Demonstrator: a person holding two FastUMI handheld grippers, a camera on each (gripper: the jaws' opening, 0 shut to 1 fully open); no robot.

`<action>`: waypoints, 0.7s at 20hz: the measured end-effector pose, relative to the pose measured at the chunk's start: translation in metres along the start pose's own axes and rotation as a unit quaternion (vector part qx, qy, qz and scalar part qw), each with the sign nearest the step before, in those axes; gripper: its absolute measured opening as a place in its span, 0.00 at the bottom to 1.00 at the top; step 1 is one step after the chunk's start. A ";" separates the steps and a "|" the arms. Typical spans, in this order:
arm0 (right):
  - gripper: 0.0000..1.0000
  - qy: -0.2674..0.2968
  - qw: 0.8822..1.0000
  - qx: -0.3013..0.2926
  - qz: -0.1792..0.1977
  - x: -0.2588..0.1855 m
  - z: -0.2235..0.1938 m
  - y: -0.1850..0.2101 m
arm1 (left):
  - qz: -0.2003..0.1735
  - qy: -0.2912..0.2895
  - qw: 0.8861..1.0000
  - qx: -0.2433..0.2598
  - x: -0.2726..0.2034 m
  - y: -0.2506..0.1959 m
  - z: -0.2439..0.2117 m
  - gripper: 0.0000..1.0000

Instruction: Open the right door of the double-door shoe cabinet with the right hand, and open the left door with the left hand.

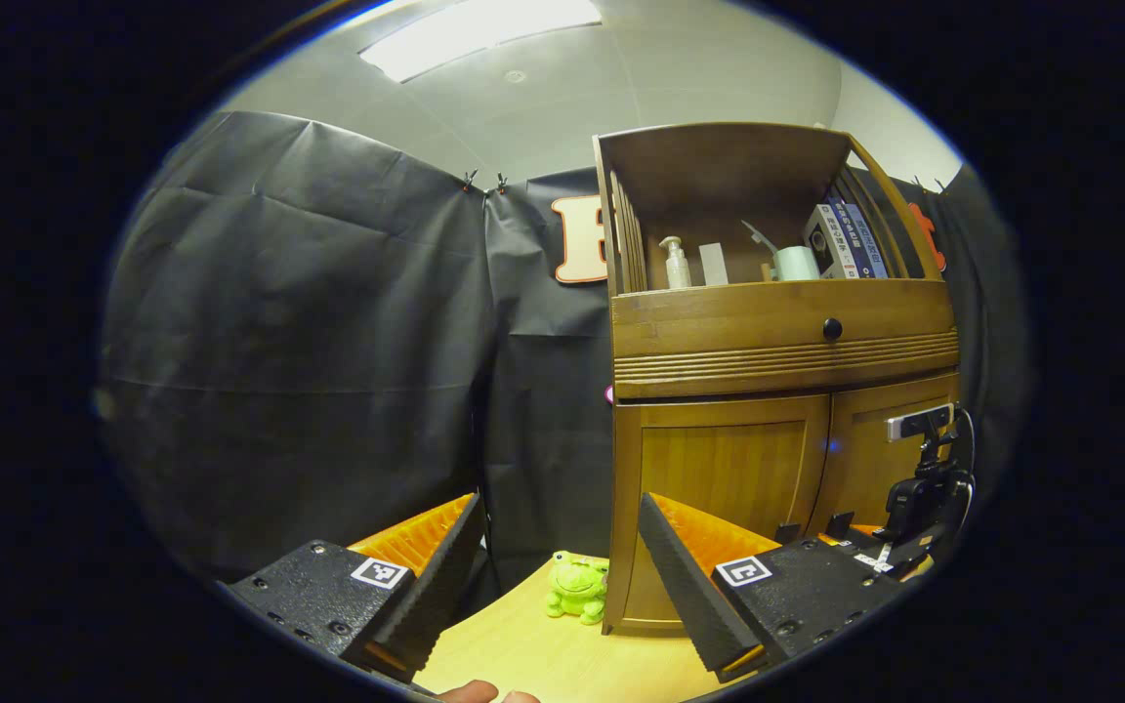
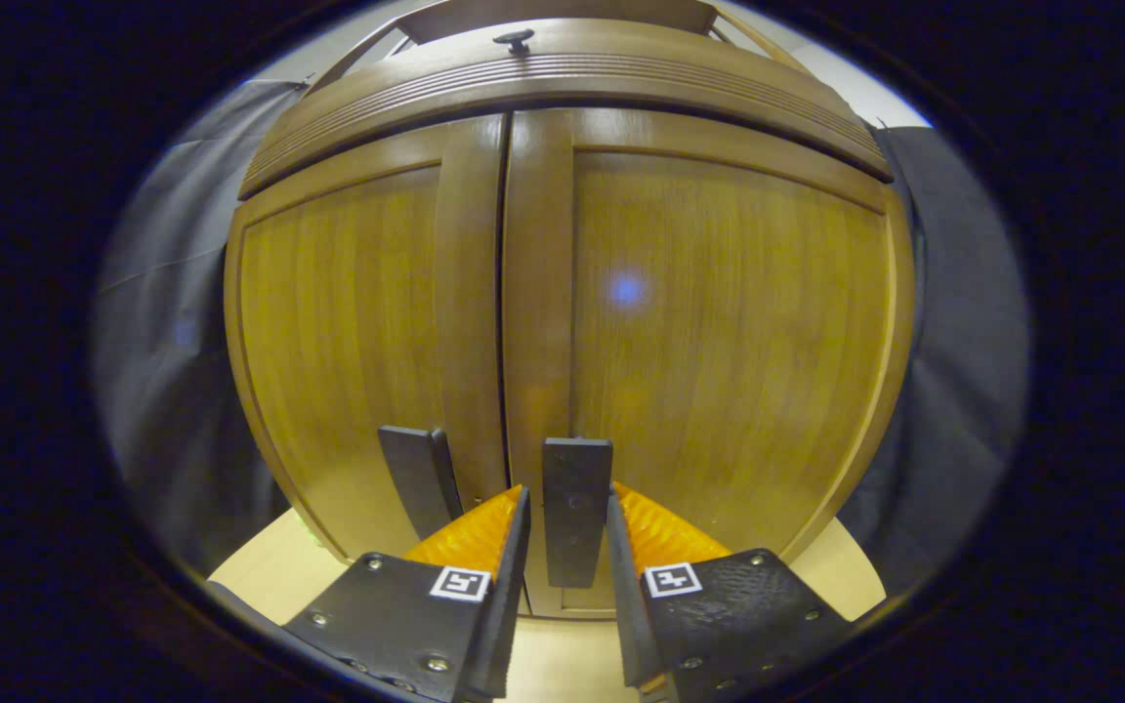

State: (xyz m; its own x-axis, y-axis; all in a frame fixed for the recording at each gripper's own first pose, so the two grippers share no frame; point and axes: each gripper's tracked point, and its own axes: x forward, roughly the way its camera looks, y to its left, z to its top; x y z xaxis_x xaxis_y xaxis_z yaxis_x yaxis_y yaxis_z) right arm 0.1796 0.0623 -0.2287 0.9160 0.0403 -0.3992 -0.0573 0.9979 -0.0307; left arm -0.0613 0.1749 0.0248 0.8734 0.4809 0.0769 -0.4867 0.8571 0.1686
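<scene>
While both brown wooden doors of the double-door shoe cabinet [image 2: 562,293] stand closed on the light wooden tabletop [image 1: 562,659], the right gripper [image 2: 567,547] sits close at their meeting edge, its fingers drawn near together around the dark flat handle of the right door [image 2: 577,508], though contact on both sides cannot be told, with the left door's dark handle [image 2: 416,478] just beside. From the left gripper view, the left gripper [image 1: 553,576] hovers well off the cabinet's left corner, fingers wide apart over bare tabletop, a small green plush frog [image 1: 577,586] near the cabinet's base. Black cloth [image 1: 309,342] walls the booth behind, under a lit ceiling panel [image 1: 475,34].
</scene>
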 end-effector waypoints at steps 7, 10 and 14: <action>0.27 0.003 1.000 0.006 -0.022 -0.001 -0.002 -0.004 | -0.011 -0.002 1.000 -0.007 0.000 -0.004 0.001 0.98; 0.28 -0.002 1.000 0.000 -0.028 -0.009 0.001 -0.004 | -0.021 -0.007 1.000 -0.008 0.001 -0.009 0.003 0.98; 0.28 -0.004 0.999 0.011 -0.040 -0.021 0.012 -0.007 | -0.045 -0.007 0.999 -0.018 0.002 -0.022 0.003 0.98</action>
State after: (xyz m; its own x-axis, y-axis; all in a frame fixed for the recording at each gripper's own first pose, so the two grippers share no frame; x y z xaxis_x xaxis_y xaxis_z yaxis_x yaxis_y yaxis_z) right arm 0.1651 0.0554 -0.2090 0.9207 -0.0399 -0.3883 0.0257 0.9988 -0.0417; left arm -0.0491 0.1564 0.0237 0.9139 0.3989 0.0758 -0.4058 0.9031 0.1407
